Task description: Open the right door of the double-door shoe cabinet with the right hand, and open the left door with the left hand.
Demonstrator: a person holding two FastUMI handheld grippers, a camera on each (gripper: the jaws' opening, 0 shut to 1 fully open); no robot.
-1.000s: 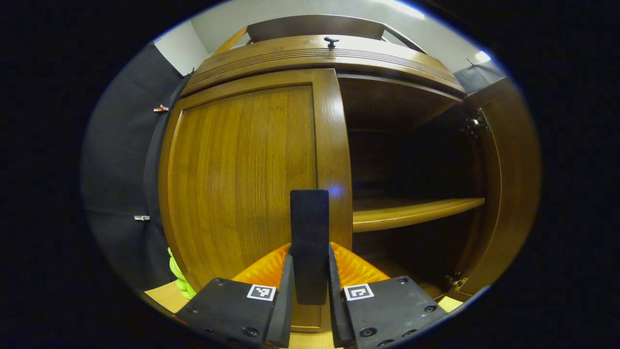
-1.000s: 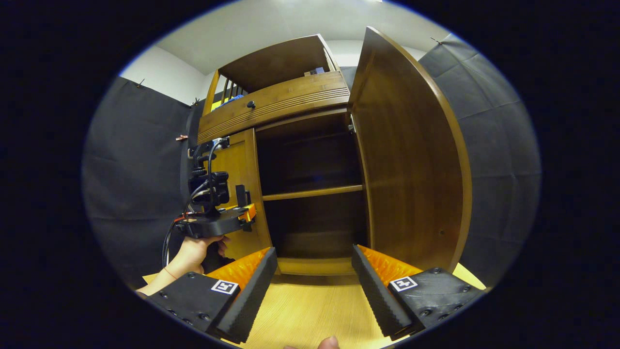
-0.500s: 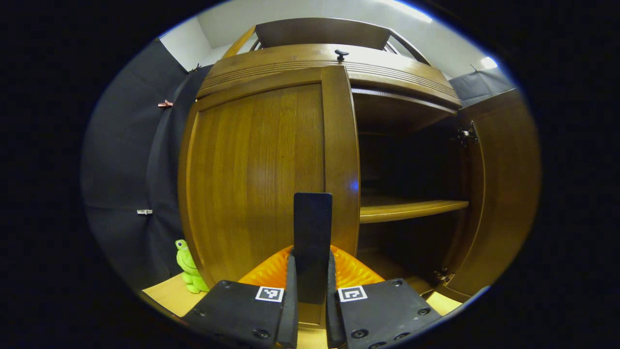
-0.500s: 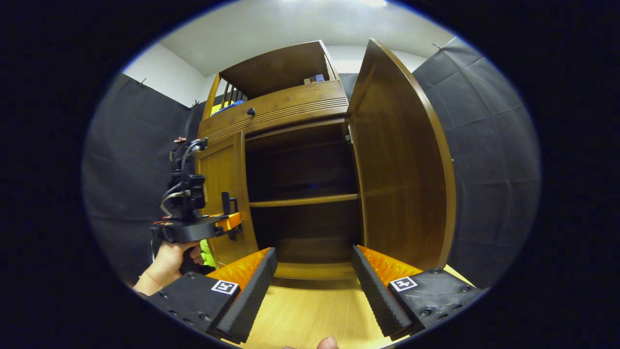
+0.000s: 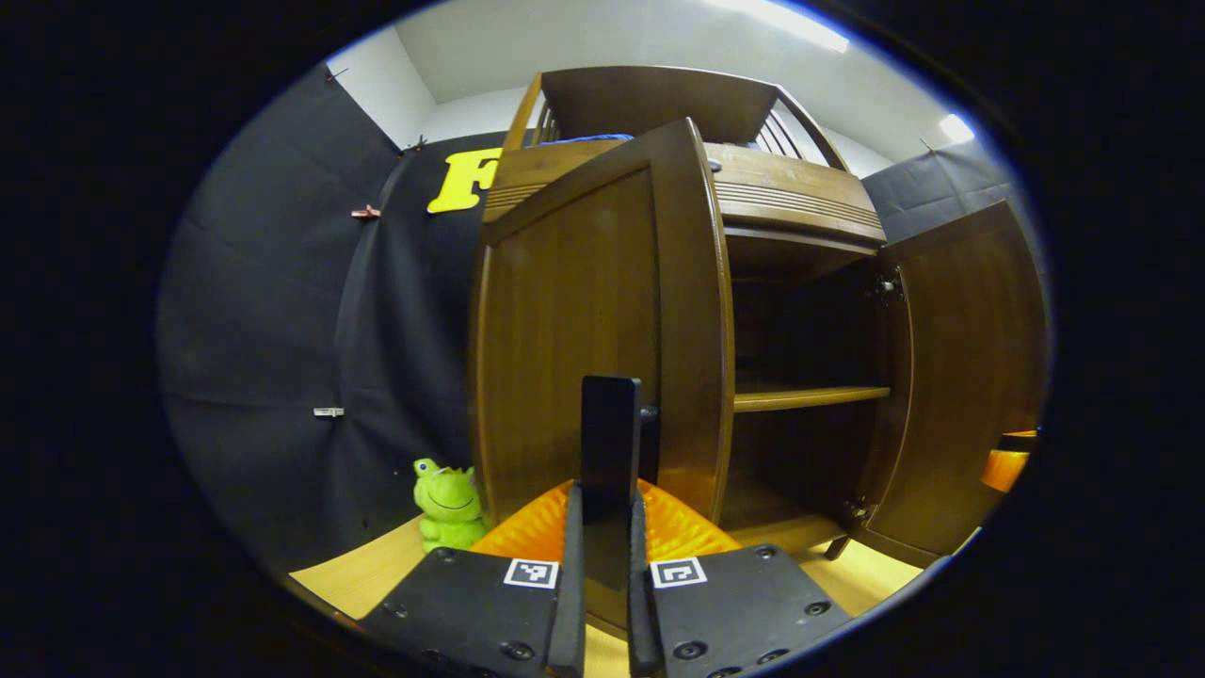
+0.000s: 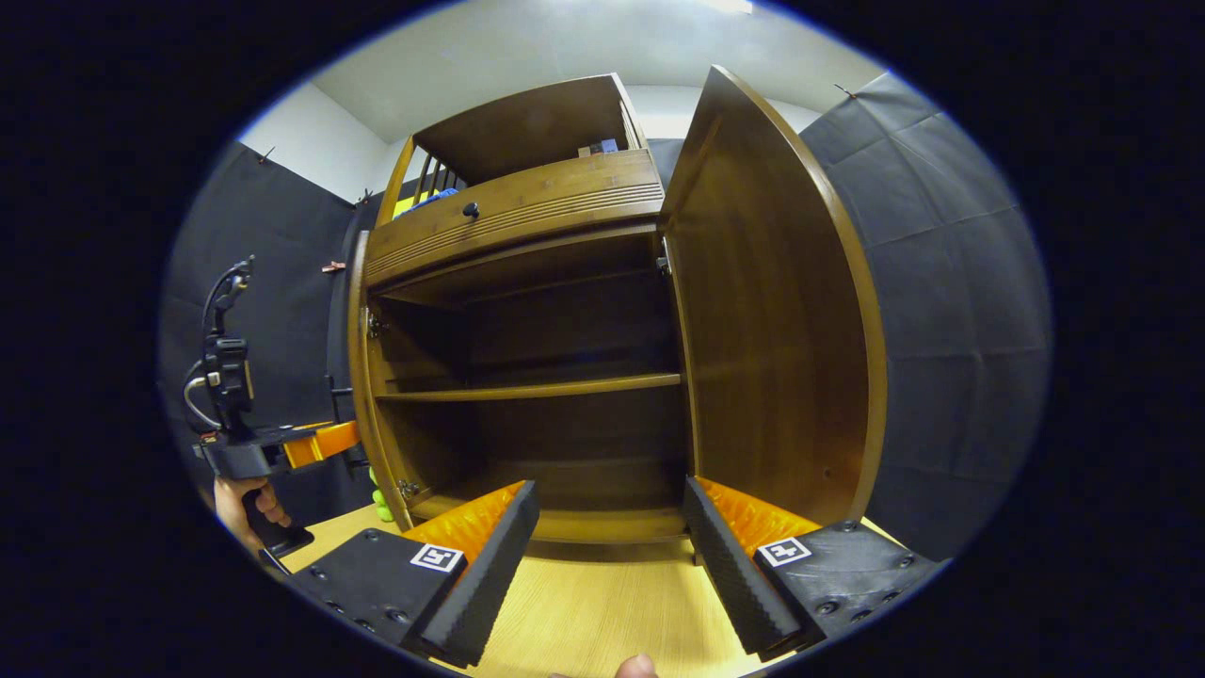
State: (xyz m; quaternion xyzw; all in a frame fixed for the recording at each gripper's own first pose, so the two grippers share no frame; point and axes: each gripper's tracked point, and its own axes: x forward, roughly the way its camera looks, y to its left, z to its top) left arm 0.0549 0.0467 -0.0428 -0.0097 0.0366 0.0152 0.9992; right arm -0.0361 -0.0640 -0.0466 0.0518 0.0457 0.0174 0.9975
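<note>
The wooden shoe cabinet point(image 6: 513, 212) stands with both doors swung out. In the left gripper view my left gripper point(image 5: 603, 494) is shut on the flat dark handle point(image 5: 610, 424) of the left door point(image 5: 565, 320), which is pulled well away from the cabinet. The right door point(image 5: 970, 377) hangs wide open at the far side. In the right gripper view the left door point(image 6: 359, 358) shows edge-on, with the left gripper point(image 6: 329, 440) and a hand point(image 6: 240, 499) beside it. My right gripper point(image 6: 610, 490) is open, holding nothing, in front of the right door point(image 6: 772, 330).
Inside, a shelf point(image 6: 527, 388) crosses the dark compartment. A drawer with a small knob point(image 6: 471, 210) sits above the doors. A green frog toy point(image 5: 450, 499) stands on the light wooden floor point(image 6: 602, 612) left of the cabinet. Black cloth walls close in both sides.
The left door has swung from shut to well open, pulled by my left gripper, which moved back and to the left. The frog toy came into view. The right gripper stayed open and nearly still.
</note>
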